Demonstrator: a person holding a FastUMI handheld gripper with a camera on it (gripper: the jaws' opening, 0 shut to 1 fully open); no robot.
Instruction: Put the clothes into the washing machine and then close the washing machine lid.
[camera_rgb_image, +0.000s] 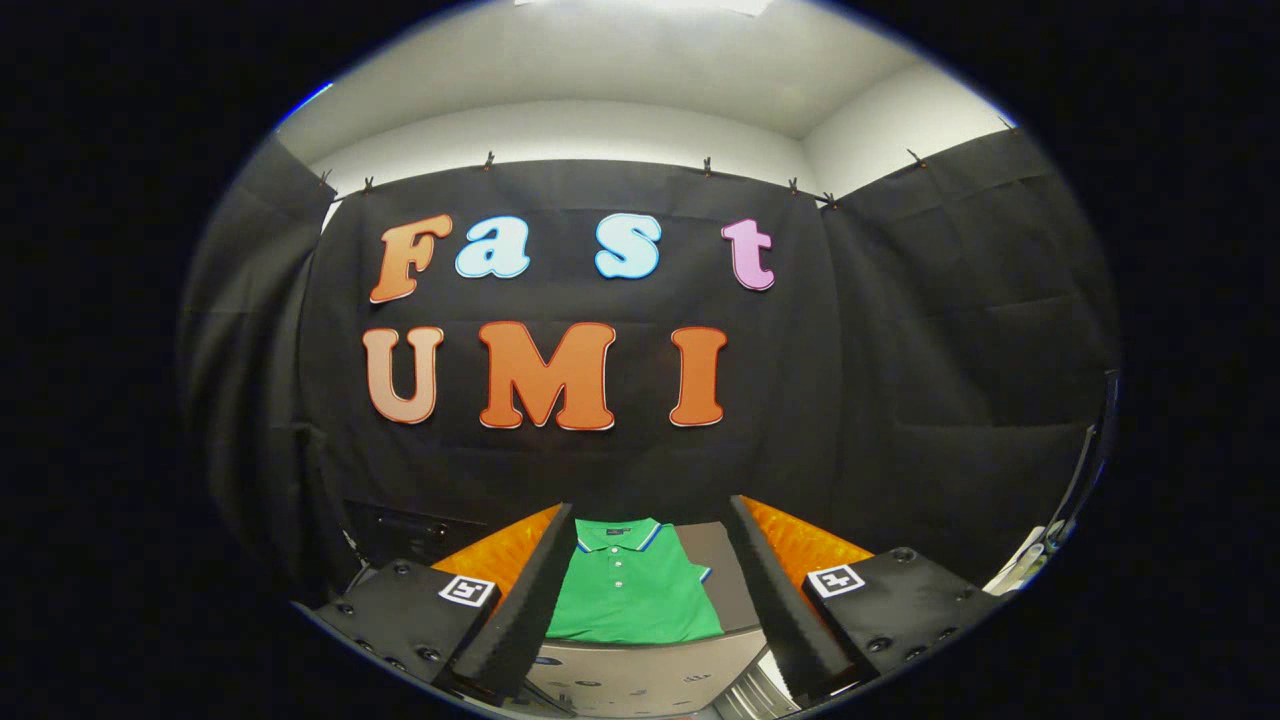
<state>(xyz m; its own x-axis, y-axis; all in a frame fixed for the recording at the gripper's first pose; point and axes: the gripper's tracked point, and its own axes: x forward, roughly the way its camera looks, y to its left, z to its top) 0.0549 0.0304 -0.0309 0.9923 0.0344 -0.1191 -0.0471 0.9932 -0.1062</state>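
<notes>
the gripper (650, 520) is held with its fingers spread wide and nothing between the pads; neither finger touches anything. a green polo shirt (632, 595) with a blue-and-white trimmed collar lies flat and folded on a grey surface, seen in the gap between the two fingers and just ahead of them. nearer than the shirt, below it, sits the light grey top panel of the washing machine (640, 675), partly cut off.
</notes>
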